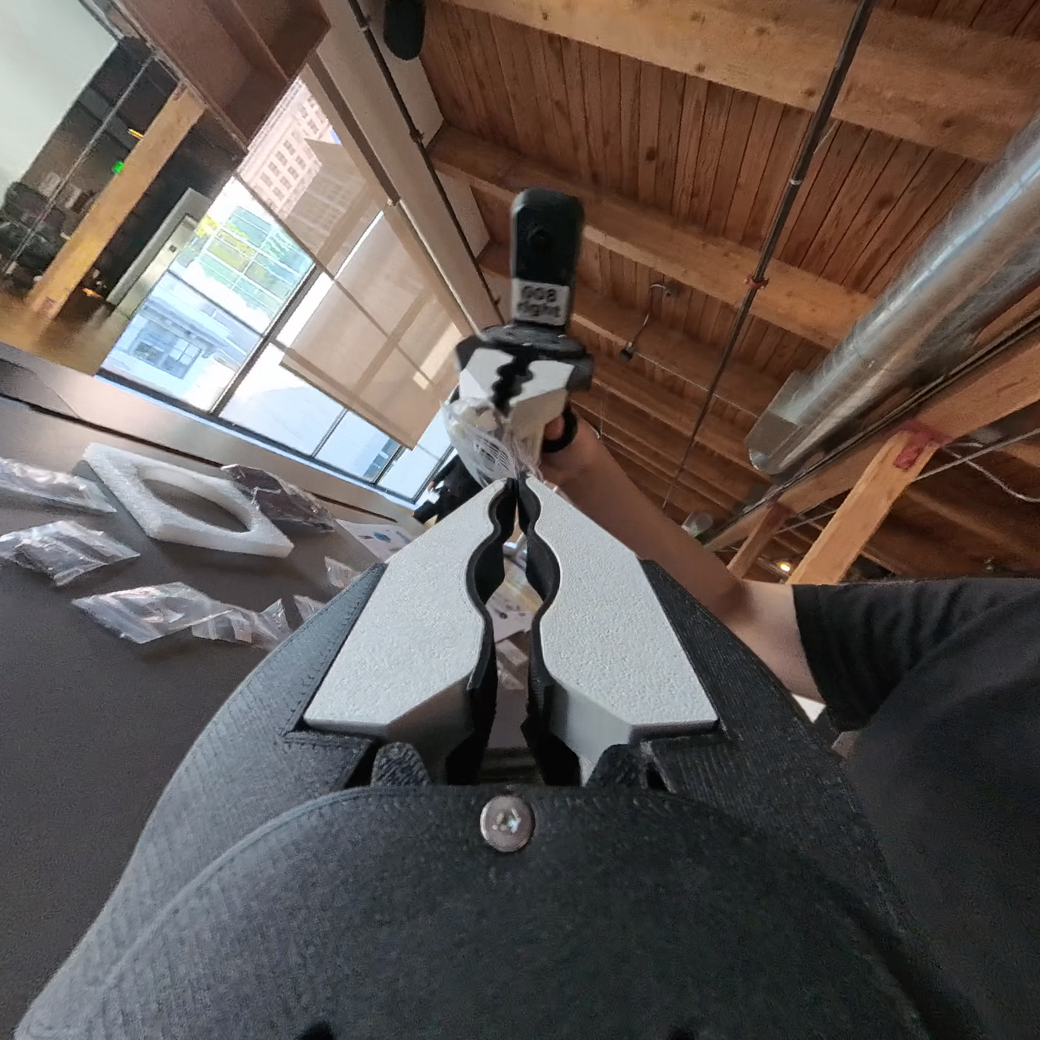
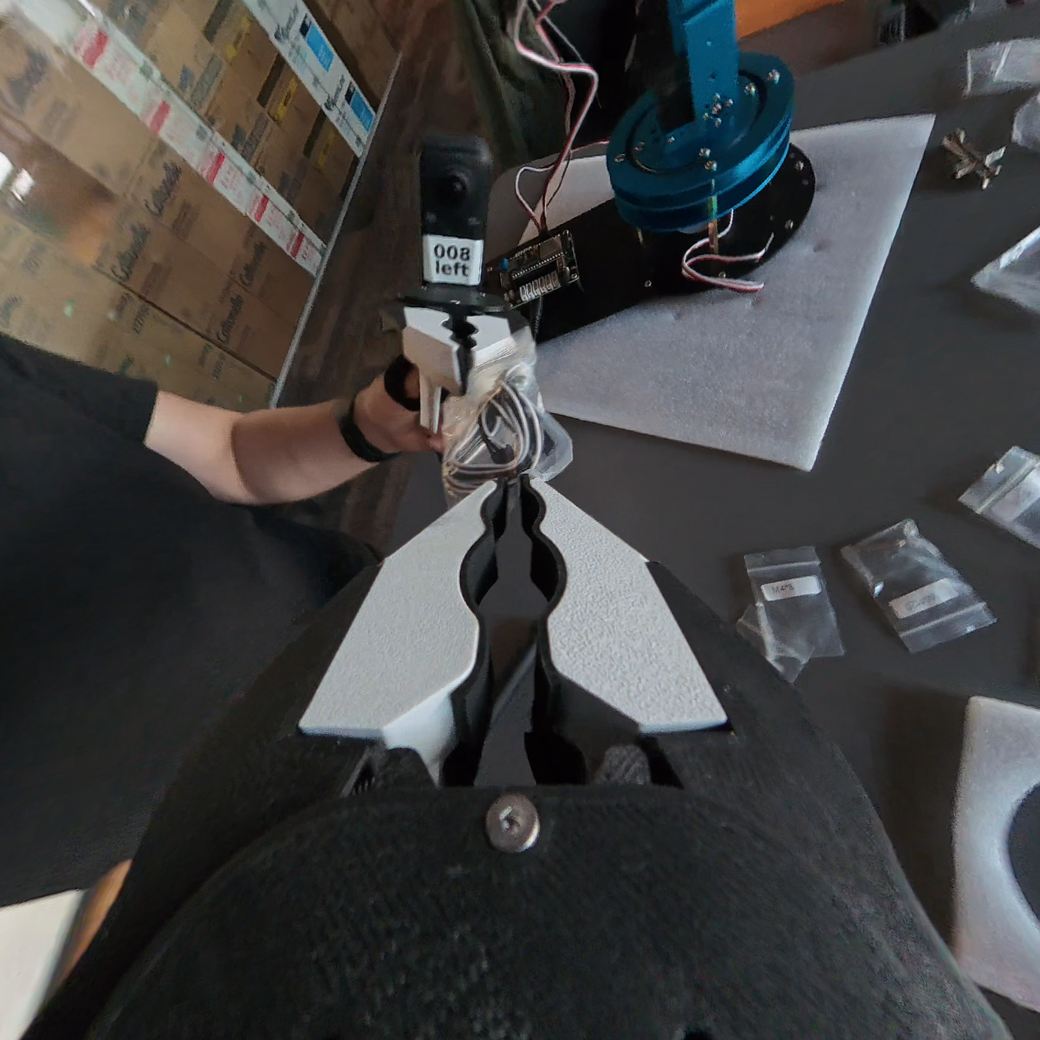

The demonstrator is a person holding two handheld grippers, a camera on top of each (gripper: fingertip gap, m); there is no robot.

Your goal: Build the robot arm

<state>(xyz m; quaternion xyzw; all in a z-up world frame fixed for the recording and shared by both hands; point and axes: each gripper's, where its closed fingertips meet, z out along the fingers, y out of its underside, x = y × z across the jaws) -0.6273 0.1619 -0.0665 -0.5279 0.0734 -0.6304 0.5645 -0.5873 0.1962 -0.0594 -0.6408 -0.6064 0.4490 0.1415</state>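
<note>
A clear plastic bag with coiled black and white wires inside hangs in the air between my two grippers, above the dark table. My right gripper is shut on the bag's near edge. My left gripper is shut on the opposite edge of the same bag. Each gripper also shows in the other's view: the right gripper in the left wrist view, and the left gripper in the right wrist view. Both have their fingers closed at the bag. A person's hands hold both grippers.
A blue robot arm base with a circuit board stands on a white foam sheet. Several small clear bags lie on the table at the right. A white foam frame and more bags lie at the left. Spacing between my two grippers at the tips: around 6 cm.
</note>
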